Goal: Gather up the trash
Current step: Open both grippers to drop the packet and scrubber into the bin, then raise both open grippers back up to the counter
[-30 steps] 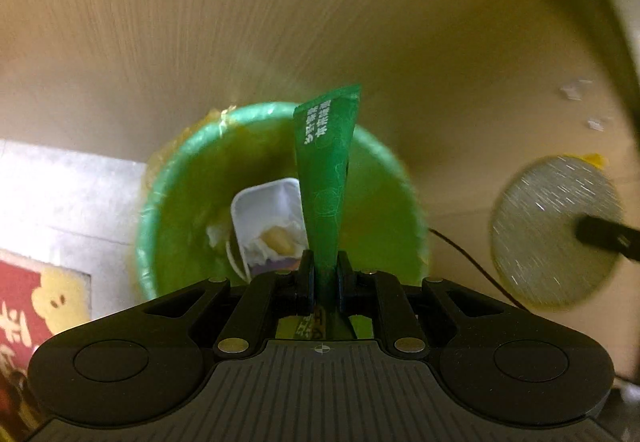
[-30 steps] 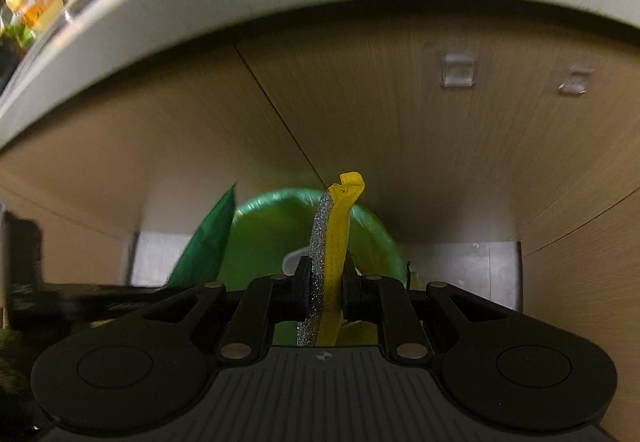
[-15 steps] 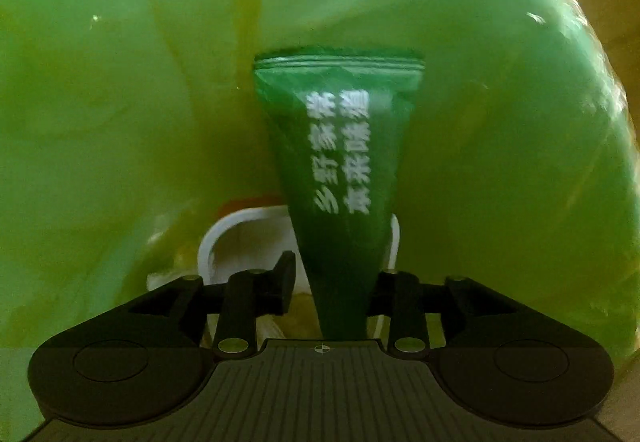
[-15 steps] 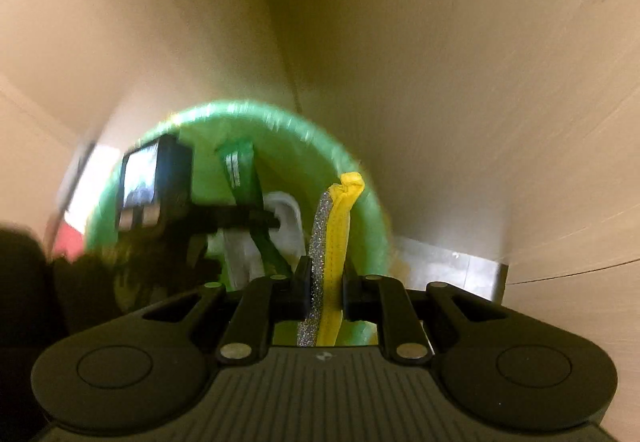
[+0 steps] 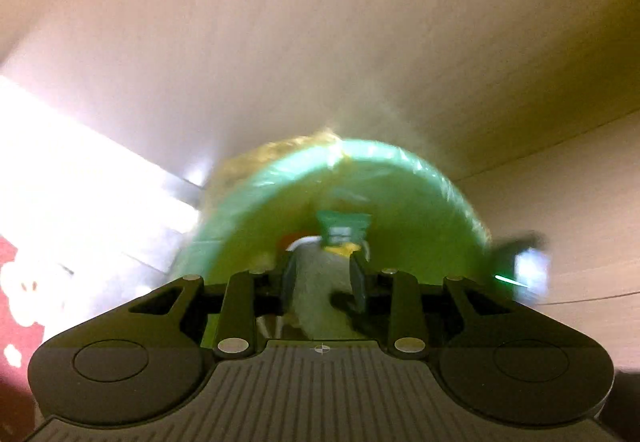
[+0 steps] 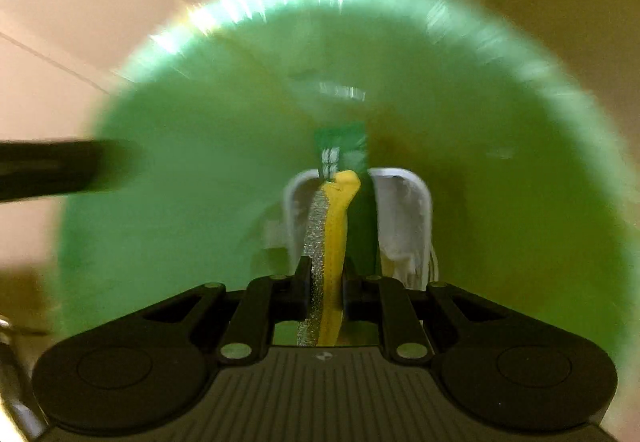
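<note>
A bin lined with a green bag (image 5: 400,162) (image 6: 480,102) stands against wooden panels. The green packet (image 5: 342,228) (image 6: 340,146) lies loose inside it, over a white tray (image 6: 404,210). My left gripper (image 5: 323,270) hangs above the bin's near rim, its jaws apart and closing slightly with nothing between them. My right gripper (image 6: 325,270) is low over the bin mouth, shut on a yellow and silver wrapper (image 6: 332,226). In the left wrist view that wrapper (image 5: 320,278) shows blurred beyond the jaws. The left gripper's body (image 6: 60,170) is a dark blur at the left.
Wooden cabinet panels (image 5: 320,42) rise right behind the bin. Bright tiled floor (image 5: 80,162) and a red mat with a white pattern (image 5: 16,282) lie to its left. A thin black cable (image 5: 592,298) runs along the panel at the right.
The left gripper opened, let the green packet drop into the bin and pulled back out above the rim. The right gripper came down to the bin mouth with the wrapper still held.
</note>
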### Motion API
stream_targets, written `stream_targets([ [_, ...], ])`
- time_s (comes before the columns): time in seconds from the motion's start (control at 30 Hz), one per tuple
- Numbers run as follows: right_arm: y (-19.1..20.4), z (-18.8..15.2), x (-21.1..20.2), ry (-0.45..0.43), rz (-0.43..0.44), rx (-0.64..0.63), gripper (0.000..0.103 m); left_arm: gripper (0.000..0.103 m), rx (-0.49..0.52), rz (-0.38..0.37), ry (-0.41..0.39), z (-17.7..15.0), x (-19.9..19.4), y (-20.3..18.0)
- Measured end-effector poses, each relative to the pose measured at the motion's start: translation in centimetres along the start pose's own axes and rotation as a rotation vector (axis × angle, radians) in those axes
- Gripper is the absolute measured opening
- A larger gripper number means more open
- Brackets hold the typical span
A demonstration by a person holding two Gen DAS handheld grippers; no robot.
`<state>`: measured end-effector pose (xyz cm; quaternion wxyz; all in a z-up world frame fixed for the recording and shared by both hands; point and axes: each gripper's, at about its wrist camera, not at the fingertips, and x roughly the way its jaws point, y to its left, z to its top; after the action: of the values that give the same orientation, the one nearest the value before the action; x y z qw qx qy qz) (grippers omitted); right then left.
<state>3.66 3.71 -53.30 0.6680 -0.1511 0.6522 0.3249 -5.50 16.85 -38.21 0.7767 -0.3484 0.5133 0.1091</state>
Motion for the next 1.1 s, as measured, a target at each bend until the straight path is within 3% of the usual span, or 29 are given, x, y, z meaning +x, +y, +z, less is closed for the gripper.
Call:
stream_targets([
  [0.1, 0.7, 0.8, 3.3, 0.019, -0.081, -0.082, 0.014, 0.033, 0.007, 0.036, -0.009, -0.6, -2.6, 0.8],
  [0.23, 0.6, 1.1, 1.7, 0.057, -0.038, -0.06, 0.015, 0.033, 0.022, 0.108, -0.019, -0.5, -5.7, 1.6],
  [0.43, 2.8, -2.1, -10.9, -0.091, -0.088, -0.198, 0.035, 0.033, 0.033, 0.12, -0.117, 1.3, -10.9, 1.1],
  [0.53, 3.2, -3.3, -17.0, -0.188, -0.177, -0.225, 0.035, 0.033, 0.073, 0.096, -0.169, 2.8, -13.4, -0.3],
  [0.7, 1.0, -4.4, -25.2, -0.349, -0.286, -0.16, 0.035, 0.033, 0.181, 0.055, -0.221, 4.2, -17.0, -3.4],
  [0.93, 0.7, -5.6, -34.8, -0.476, -0.272, -0.007, 0.035, 0.033, 0.351, -0.028, -0.195, 4.3, -21.0, -8.9],
  [1.1, 0.9, -6.5, -40.8, -0.66, -0.399, -0.004, 0.035, 0.032, 0.473, -0.104, -0.248, 5.7, -22.4, -12.6],
])
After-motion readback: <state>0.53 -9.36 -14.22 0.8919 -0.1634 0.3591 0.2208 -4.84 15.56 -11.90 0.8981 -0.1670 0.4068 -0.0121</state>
